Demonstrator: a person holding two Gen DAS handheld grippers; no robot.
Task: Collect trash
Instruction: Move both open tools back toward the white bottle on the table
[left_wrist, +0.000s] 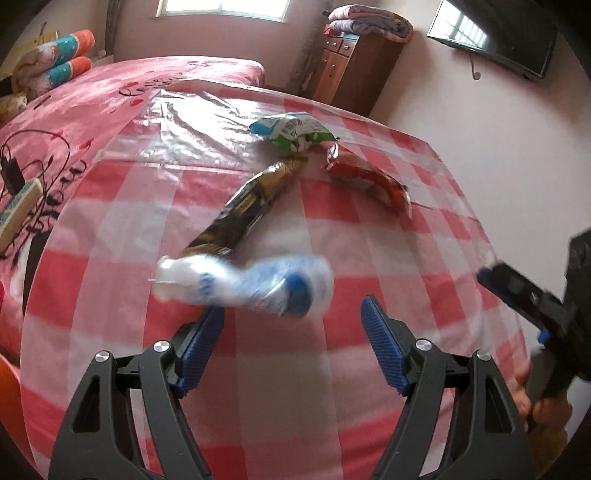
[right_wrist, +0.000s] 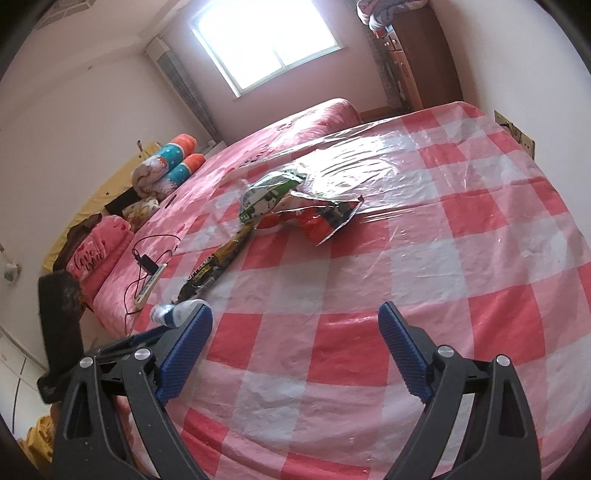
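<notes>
**Left wrist view: both claws apart, trash on table**

Left gripper (left_wrist: 293, 314) jaws wide apart, empty — blurred white/blue wrapper (left_wrist: 243, 282) just beyond its tips. Farther: black/gold wrapper (left_wrist: 247, 206), then green/white bag (left_wrist: 293, 133), w/ red wrapper (left_wrist: 369, 177) to its right. All on checkered tablecloth (left_wrist: 369, 258). Right gripper (right_wrist: 295, 321) also spread, holding nothing.
</notes>
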